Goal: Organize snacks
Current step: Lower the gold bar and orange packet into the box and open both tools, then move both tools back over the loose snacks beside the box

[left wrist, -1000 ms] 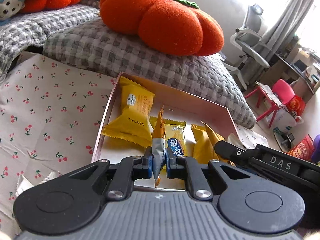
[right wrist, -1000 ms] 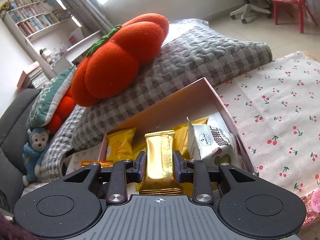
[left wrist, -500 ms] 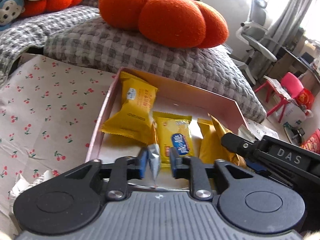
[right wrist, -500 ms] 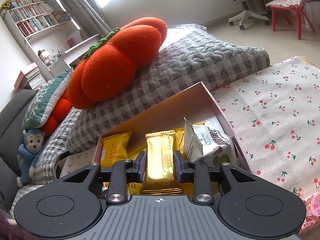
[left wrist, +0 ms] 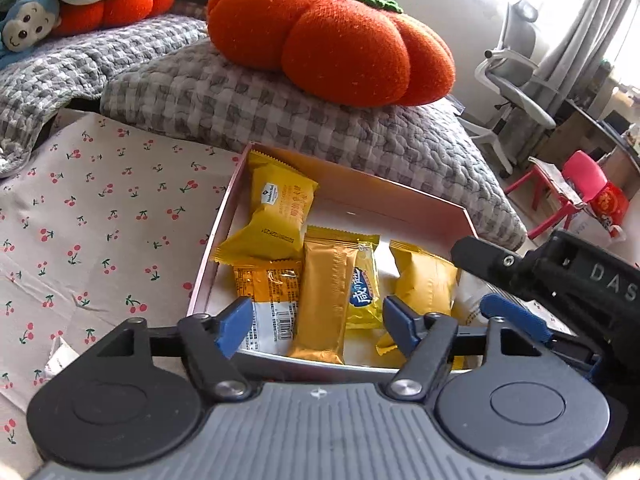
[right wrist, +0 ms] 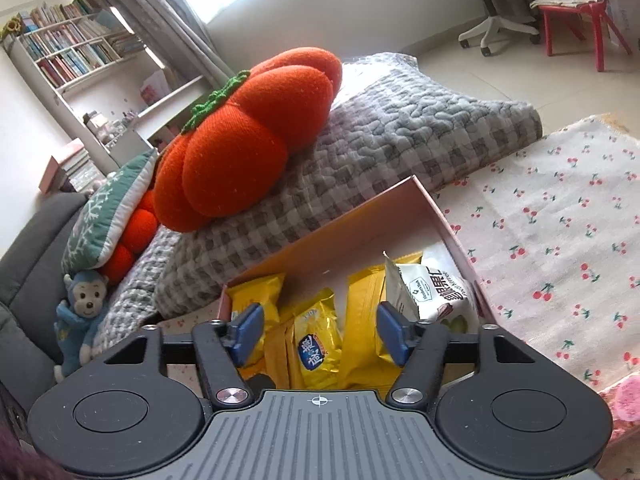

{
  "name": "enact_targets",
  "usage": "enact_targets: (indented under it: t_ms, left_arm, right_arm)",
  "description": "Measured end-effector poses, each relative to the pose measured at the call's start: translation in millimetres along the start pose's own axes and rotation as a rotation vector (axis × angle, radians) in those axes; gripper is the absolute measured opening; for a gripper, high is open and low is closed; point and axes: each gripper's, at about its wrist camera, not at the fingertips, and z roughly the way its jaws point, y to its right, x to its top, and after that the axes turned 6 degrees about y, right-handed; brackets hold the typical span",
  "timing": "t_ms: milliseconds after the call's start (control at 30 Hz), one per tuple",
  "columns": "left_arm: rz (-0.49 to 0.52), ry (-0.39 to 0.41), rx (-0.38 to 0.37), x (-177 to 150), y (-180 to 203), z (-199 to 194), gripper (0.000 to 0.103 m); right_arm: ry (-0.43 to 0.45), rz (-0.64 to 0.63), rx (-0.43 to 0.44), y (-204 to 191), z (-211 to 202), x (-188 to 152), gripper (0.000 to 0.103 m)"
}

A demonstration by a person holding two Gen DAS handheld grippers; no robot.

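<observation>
Left gripper (left wrist: pixel 316 326) spread, right gripper (right wrist: pixel 320 332) spread, snack box (left wrist: pixel 360 196)

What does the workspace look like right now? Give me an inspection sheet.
Surface: cherry-print cloth.
Job's things: pink box holding yellow packets, a gold bar, an orange-and-white packet and a white packet.
Clutter: paper scrap on the cloth.
Grippers: left gripper open, empty; right gripper open, empty.
Cables: nothing seen.
Surroundings: pumpkin cushion, checked quilt, monkey toy, bookshelf, office chair.
</observation>
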Motion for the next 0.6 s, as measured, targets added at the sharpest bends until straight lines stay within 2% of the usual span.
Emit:
enact_targets:
  t_ms: [233,300,600]
  left_arm:
    - [0.060,0.010,-0.009,1,8,-16,0.084]
    - [0.080,0.013,-0.008,-1,11,-21,0.089]
    - [0.203,0.008,-0.030,-16,25,-42,0.099]
  right_arm:
    - [-0.028,-0.037,-0.038,0,-20,6,0.070]
    - [-0.024,-0.044,-0.044,1,-29,8,0.078]
    - [-0.013,-0.041,-0.036,5,-72,13,0.087]
